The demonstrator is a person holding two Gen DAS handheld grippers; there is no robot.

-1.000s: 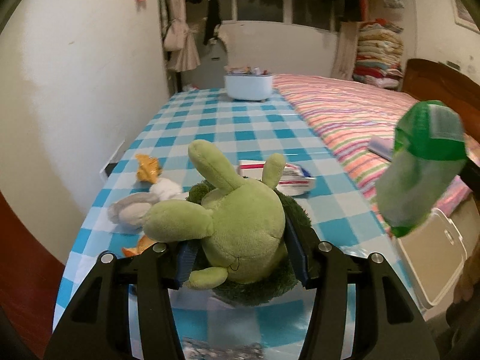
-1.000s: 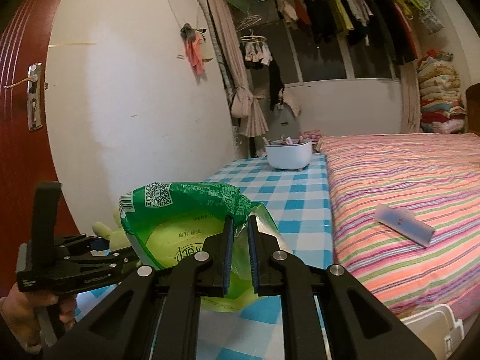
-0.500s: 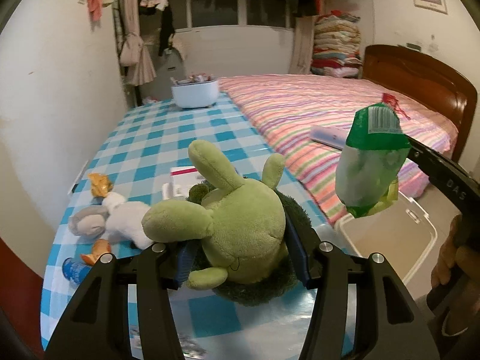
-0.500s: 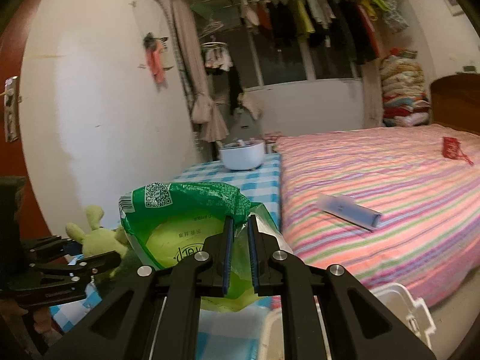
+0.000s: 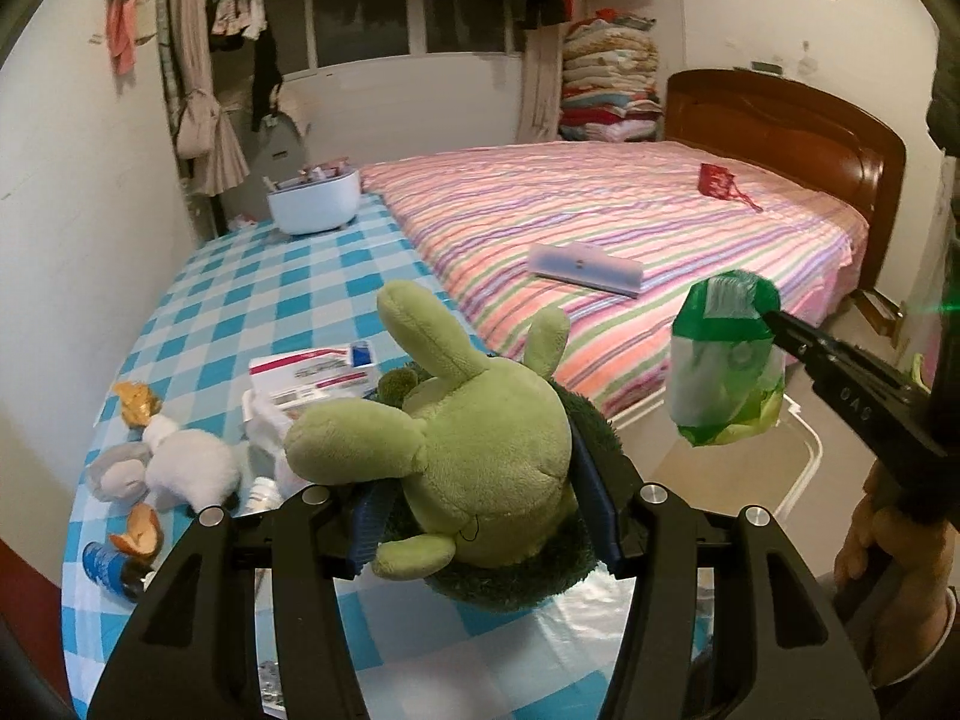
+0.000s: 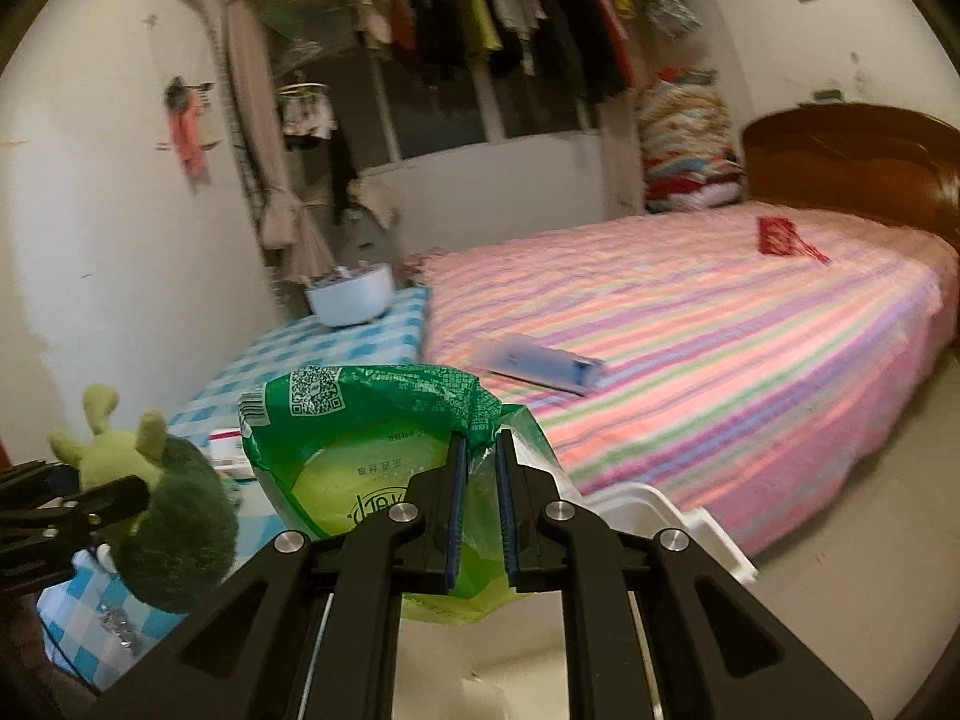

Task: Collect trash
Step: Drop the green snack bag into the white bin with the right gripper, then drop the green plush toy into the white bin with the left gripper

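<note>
- Blue-checked tablecloth (image 5: 270, 300) fills the left of your left wrist view, with the striped bed (image 5: 630, 222) at centre right.
- Your left gripper (image 5: 480, 516) is clamped on the green plush toy (image 5: 480, 450), low at centre.
- Your right gripper (image 6: 479, 480) is pinched together on the green plastic bag (image 6: 360, 420), at lower centre of the right wrist view.
- Beneath the bag, a white bin (image 6: 660, 510) sits on the floor beside the bed.
</note>
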